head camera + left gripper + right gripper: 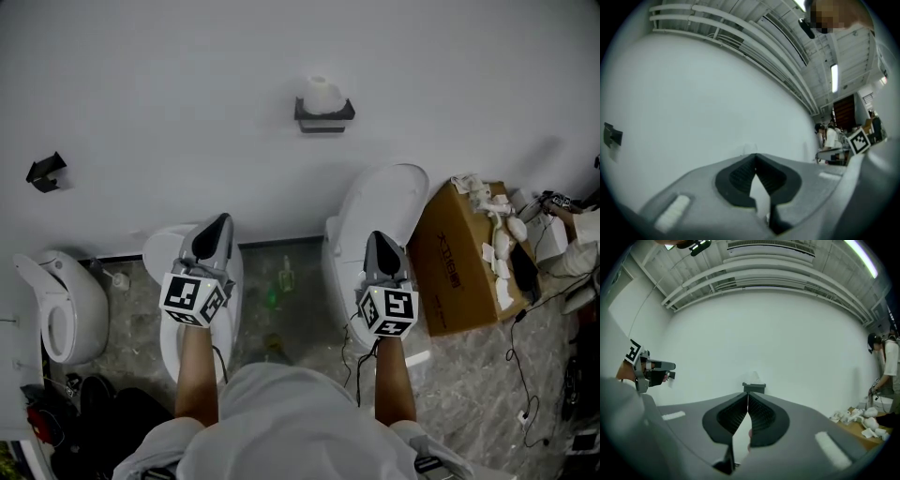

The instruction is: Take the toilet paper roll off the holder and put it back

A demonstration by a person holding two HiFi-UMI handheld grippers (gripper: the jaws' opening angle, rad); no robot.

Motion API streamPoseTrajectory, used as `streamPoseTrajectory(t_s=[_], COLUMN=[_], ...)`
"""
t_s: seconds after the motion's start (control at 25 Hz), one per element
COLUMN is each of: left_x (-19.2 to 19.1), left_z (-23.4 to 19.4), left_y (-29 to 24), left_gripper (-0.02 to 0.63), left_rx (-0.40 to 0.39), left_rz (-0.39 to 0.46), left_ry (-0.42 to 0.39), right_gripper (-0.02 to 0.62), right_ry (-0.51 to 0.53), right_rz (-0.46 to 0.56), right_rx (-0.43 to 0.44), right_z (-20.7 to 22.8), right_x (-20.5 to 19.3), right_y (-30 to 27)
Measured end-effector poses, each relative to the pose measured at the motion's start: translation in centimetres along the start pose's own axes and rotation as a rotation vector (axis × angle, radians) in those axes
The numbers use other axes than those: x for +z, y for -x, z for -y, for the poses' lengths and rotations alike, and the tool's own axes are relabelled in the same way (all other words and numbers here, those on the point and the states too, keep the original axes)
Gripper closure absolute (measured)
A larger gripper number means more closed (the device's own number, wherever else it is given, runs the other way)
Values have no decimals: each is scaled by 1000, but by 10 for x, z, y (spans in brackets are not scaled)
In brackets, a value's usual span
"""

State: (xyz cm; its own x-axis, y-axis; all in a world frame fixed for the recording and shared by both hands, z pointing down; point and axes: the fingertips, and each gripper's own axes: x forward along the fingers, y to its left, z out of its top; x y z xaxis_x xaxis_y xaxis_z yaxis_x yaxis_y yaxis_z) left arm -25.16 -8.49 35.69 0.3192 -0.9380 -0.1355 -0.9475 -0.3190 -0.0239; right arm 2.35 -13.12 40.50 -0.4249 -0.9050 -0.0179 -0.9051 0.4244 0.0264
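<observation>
A white toilet paper roll [323, 94] sits on a black wall holder [324, 116] high on the white wall, well ahead of both grippers. The holder [754, 387] also shows small and far off in the right gripper view, with the roll [753, 378] faint above it. My left gripper [215, 232] is held level over a toilet, its jaws shut with nothing between them. My right gripper [379, 246] is level too, below and right of the holder, jaws shut and empty. In the left gripper view the left gripper [755, 155] faces bare wall.
Two white toilets [375, 225] stand under the grippers and a third toilet [56, 305] at the left. An open cardboard box [464, 258] with white scraps stands at the right, cables trail on the floor. A second black holder [45, 172] hangs on the wall at left. People stand far right.
</observation>
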Motion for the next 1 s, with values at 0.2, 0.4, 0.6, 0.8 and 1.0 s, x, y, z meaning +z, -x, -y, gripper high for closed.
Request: streamPoseTrajectory(t_s=[0.2,0.4,0.6,0.8,1.0], left_x=[-8,-16,-24,-26,-29], left_z=[-38,-55,-59,-60,-60], left_y=[-49,-84,-108,-129,-155], left_gripper=[606,607,607,607,607], left_rx=[-16,-42,-64,-77,-72], left_rz=[-13,-26,-36,-42,-40], left_ry=[7,10,21,25,15], right_gripper=[591,591,591,592,591], right_ry=[3,7,3,-8,0], right_rz=[-8,-23,-39,-49,-47], right_rx=[-14,-28,-46,-56,-40], right_z=[4,10,21,33,48], right_x=[-2,-6,-12,-15,-16], right_y=[-58,-90,-105,-119,-141])
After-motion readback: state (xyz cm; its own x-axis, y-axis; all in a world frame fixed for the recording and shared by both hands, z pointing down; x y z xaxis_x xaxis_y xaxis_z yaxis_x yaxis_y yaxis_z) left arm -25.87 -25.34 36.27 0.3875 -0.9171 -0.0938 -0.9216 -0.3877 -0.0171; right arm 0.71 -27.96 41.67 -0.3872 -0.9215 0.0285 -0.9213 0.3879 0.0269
